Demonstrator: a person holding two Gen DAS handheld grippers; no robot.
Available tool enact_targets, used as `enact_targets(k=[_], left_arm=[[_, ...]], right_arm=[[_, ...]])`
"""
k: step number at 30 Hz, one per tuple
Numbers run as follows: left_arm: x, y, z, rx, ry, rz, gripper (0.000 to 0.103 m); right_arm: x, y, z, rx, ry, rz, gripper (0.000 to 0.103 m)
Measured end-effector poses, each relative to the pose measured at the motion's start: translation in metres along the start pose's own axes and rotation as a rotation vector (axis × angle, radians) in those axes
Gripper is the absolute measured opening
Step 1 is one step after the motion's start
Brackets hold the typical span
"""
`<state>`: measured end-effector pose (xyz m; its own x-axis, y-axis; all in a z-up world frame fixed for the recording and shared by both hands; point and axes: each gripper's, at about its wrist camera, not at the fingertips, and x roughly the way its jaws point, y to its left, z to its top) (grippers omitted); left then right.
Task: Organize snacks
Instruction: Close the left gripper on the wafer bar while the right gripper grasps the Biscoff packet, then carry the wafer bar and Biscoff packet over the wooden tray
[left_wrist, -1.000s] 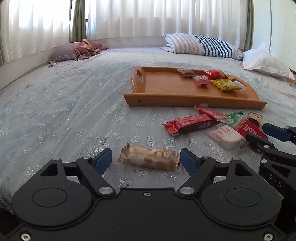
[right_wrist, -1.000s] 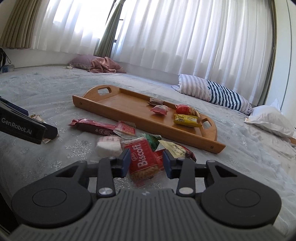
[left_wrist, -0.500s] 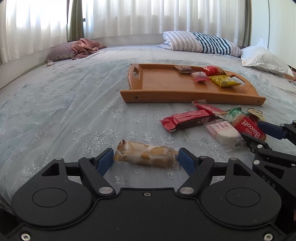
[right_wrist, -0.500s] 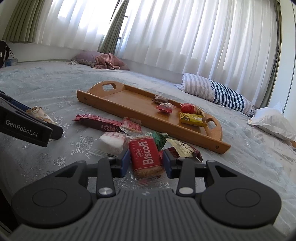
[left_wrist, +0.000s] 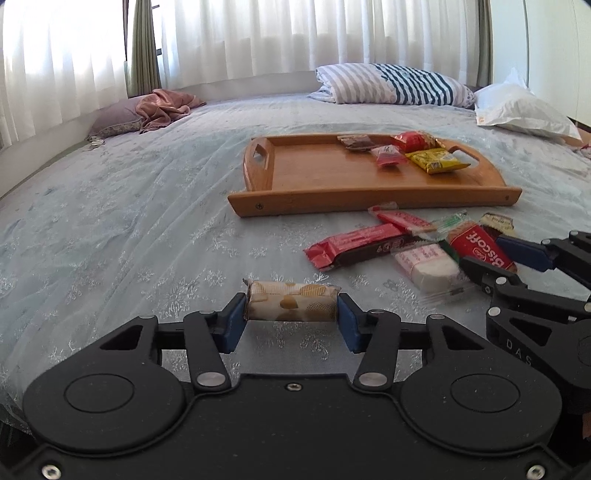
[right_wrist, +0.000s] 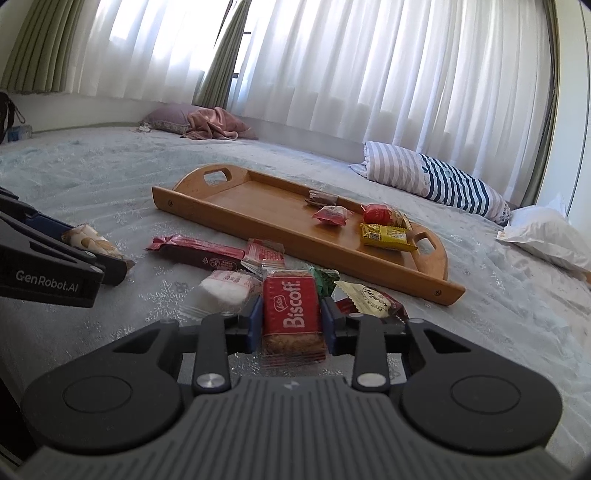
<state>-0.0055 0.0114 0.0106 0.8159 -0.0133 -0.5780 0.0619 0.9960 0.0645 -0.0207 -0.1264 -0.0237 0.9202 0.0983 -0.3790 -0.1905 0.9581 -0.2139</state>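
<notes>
White curtains back a bed (left_wrist: 110, 229) carrying a wooden tray (left_wrist: 317, 173). Left gripper (left_wrist: 291, 317) pinches a beige biscuit pack (left_wrist: 291, 305) by its ends; right gripper (right_wrist: 291, 321) clamps the Biscoff packet (right_wrist: 291, 306) among loose snacks near the tray.

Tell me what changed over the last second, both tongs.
The left tongs closed from wide open onto the ends of the beige biscuit pack. The right tongs tightened on the Biscoff pack, now pinched at its sides. Both views also drew back a little. The wooden tray, its four snacks and the loose pile on the bedspread stayed put.
</notes>
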Motion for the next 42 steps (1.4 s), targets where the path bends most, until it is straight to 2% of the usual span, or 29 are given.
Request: enact_targets(k=[5, 13, 16, 20, 23, 26, 32, 36, 42], left_arm=[[-0.006, 0.003, 0.015, -0.014, -0.020, -0.023, 0.049], [-0.002, 0.008, 0.043, -0.061, -0.037, -0.086, 0.049], [0.004, 0.010, 0.056, -0.079, -0.029, -0.115, 0.049], [0.010, 0.012, 0.074, -0.082, -0.033, -0.142, 0.049], [0.018, 0.011, 0.087, -0.079, -0.027, -0.155, 0.049], [0.026, 0.010, 0.097, -0.093, -0.019, -0.172, 0.049], [0.046, 0.006, 0.120, -0.086, -0.034, -0.176, 0.049], [0.067, 0.011, 0.143, -0.116, -0.024, -0.194, 0.049], [0.107, 0.026, 0.182, -0.146, 0.003, -0.224, 0.049]], right_arm=[[-0.008, -0.007, 0.010, 0.019, -0.025, -0.003, 0.038], [-0.003, -0.032, 0.031, 0.126, -0.036, -0.019, 0.038], [0.004, -0.049, 0.039, 0.166, -0.026, -0.008, 0.038], [0.022, -0.075, 0.049, 0.150, 0.006, 0.038, 0.039], [0.043, -0.098, 0.057, 0.143, 0.068, 0.058, 0.039], [0.059, -0.122, 0.062, 0.194, 0.118, 0.055, 0.039], [0.074, -0.145, 0.079, 0.262, 0.095, 0.068, 0.039], [0.093, -0.148, 0.100, 0.295, 0.091, 0.106, 0.039], [0.136, -0.139, 0.127, 0.362, 0.125, 0.223, 0.039]])
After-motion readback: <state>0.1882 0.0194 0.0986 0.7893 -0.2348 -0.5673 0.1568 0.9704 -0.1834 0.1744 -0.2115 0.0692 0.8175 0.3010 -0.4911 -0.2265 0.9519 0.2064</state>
